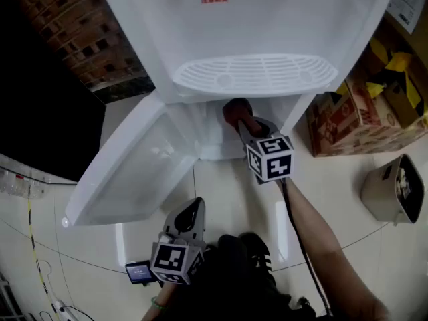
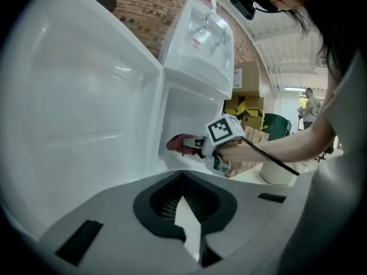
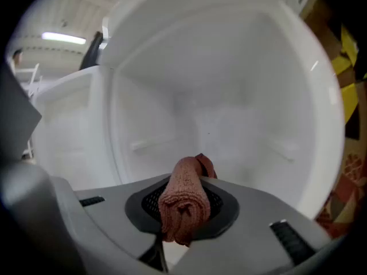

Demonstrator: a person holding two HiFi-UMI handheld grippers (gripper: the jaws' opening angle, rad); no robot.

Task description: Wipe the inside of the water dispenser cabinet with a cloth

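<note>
The white water dispenser stands ahead with its lower cabinet door swung open to the left. My right gripper reaches into the cabinet opening, shut on a rolled reddish-brown cloth. In the right gripper view the cloth sticks out between the jaws, facing the bare white cabinet interior. The left gripper view shows that cloth just inside the cabinet. My left gripper hangs low near my body, below the door, with its jaws together and nothing in them.
Cardboard boxes stand right of the dispenser, with a beige bin in front of them. A small blue object lies on the tiled floor by my left gripper. A brick wall is at the far left.
</note>
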